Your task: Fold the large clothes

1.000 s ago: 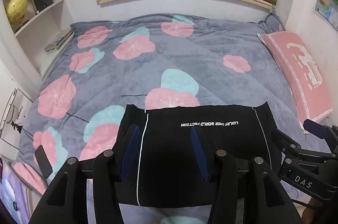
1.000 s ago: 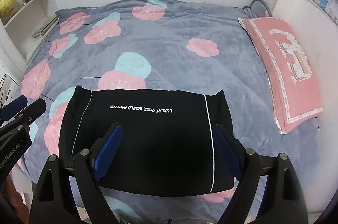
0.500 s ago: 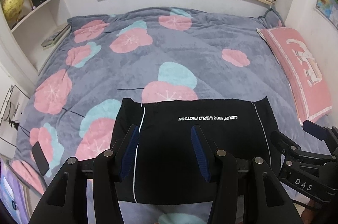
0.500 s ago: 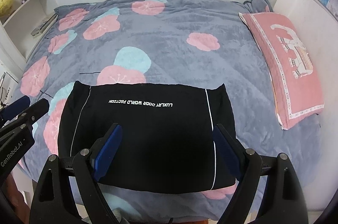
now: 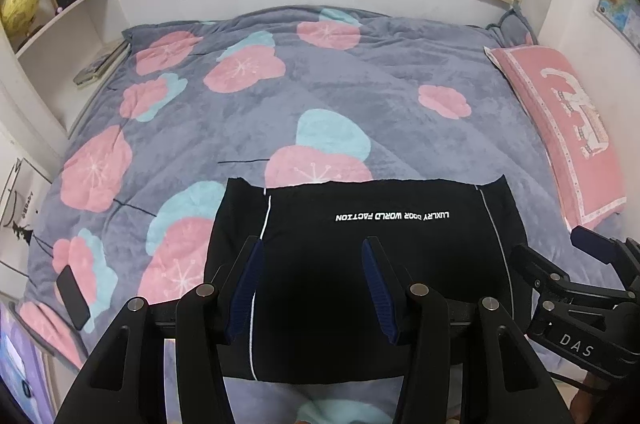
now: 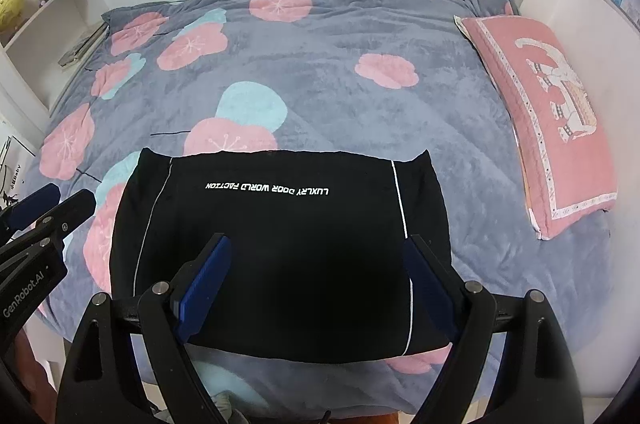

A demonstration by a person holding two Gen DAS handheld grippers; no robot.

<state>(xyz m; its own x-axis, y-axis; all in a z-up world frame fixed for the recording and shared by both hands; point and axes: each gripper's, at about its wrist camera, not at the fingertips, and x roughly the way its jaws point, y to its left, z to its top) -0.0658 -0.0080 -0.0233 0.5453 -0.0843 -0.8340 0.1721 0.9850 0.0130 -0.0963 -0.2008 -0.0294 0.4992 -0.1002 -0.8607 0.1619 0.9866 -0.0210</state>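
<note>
Hovering with both the left tongs (image 5: 312, 284) and right tongs (image 6: 316, 280) wide and empty, you should pinch the black garment's (image 6: 280, 244) near-edge corners evenly on the bed (image 6: 320, 63).

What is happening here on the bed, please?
A person holds two tongs above a black garment that lies folded into a neat rectangle on the flowered grey blanket. The left tongs and the right tongs are both open and hold nothing; neither appears to touch the cloth. A pink pillow lies at the right side. The white lettering reads upside down from here.
</note>
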